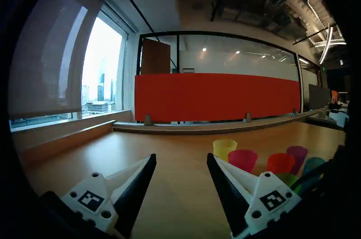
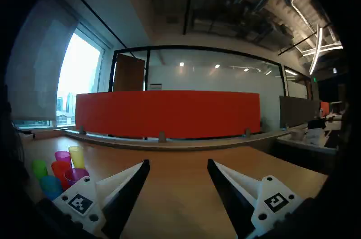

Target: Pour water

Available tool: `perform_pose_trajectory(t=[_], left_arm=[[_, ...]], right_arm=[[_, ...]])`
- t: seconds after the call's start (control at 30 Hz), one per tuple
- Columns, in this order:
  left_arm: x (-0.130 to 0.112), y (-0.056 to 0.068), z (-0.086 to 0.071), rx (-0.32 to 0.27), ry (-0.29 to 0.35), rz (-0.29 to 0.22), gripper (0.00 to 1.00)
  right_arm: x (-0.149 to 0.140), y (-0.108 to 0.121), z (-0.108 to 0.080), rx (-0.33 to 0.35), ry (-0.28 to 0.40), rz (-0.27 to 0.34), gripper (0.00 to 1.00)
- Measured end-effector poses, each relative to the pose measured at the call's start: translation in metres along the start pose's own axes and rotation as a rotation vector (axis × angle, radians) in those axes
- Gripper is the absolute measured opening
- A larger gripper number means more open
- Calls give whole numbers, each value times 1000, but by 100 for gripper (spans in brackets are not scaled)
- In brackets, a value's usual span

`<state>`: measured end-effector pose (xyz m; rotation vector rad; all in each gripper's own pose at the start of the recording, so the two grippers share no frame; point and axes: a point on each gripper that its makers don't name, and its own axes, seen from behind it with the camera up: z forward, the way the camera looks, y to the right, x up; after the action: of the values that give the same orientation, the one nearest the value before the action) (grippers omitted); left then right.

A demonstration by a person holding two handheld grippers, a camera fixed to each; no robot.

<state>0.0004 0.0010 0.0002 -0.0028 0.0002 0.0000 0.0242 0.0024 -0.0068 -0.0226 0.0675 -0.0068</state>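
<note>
Cluster of colourful translucent cups [image 1: 242, 158], upright on the wooden table [image 1: 180, 148].

Left gripper [image 1: 180, 157], bottom of the frame: white wedge-shaped fingers, black inner faces, a square black-and-white marker on each, dark screw holes around it. Right gripper [image 2: 178, 163], lower edge: same white-and-black build, same markers.

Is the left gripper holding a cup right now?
No, the left gripper is open with only bare wooden table between its fingers; the coloured cups stand apart beyond its right-hand finger.
</note>
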Motion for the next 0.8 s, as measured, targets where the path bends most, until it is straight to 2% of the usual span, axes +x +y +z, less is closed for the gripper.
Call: perform_pose_trajectory(t=[0.37, 0.8], left_arm=[[0, 0, 0, 0, 0, 0, 83], [0, 0, 0, 0, 0, 0, 83]], right_arm=[[-9, 4, 3, 5, -17, 27, 99], [-18, 2, 3, 10, -38, 10, 99]])
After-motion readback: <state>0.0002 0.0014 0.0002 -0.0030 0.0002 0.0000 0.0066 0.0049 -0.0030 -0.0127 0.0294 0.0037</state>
